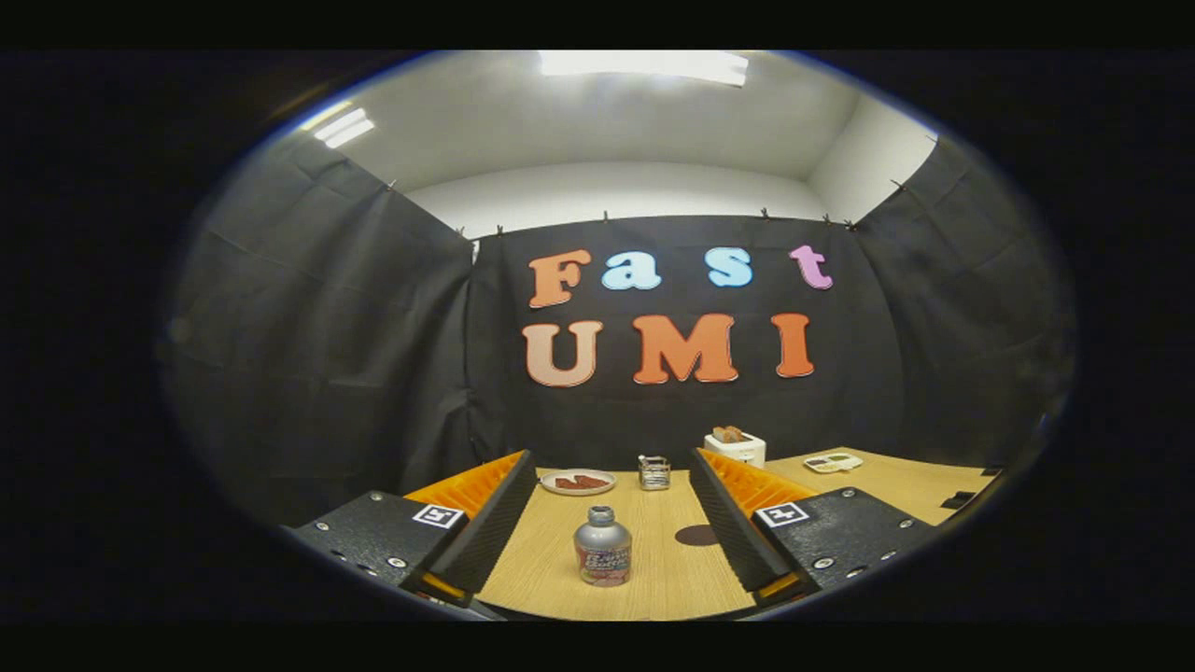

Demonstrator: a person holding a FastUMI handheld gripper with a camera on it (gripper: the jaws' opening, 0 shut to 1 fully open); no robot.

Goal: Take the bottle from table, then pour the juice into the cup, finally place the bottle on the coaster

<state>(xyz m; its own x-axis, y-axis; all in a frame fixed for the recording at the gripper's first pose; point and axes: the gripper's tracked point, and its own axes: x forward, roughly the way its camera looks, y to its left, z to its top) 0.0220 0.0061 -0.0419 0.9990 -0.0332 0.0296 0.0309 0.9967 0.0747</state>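
Observation:
A small silver bottle (602, 547) with a pink label stands upright on the wooden table (560, 569), between my two fingers and touching neither. My gripper (611, 467) is open, its orange-and-black fingers (485, 504) spread wide on either side of the bottle. A clear glass cup (654, 472) stands farther back on the table, beyond the bottle. A dark round coaster (696, 535) lies flat to the right of the bottle, partly hidden by my right finger (738, 513).
A white plate (578, 482) with reddish food sits at the back left of the cup. A white toaster (735, 445) with bread stands at the back right. A white flat device (833, 461) and a small black object (959, 500) lie on the table's right side.

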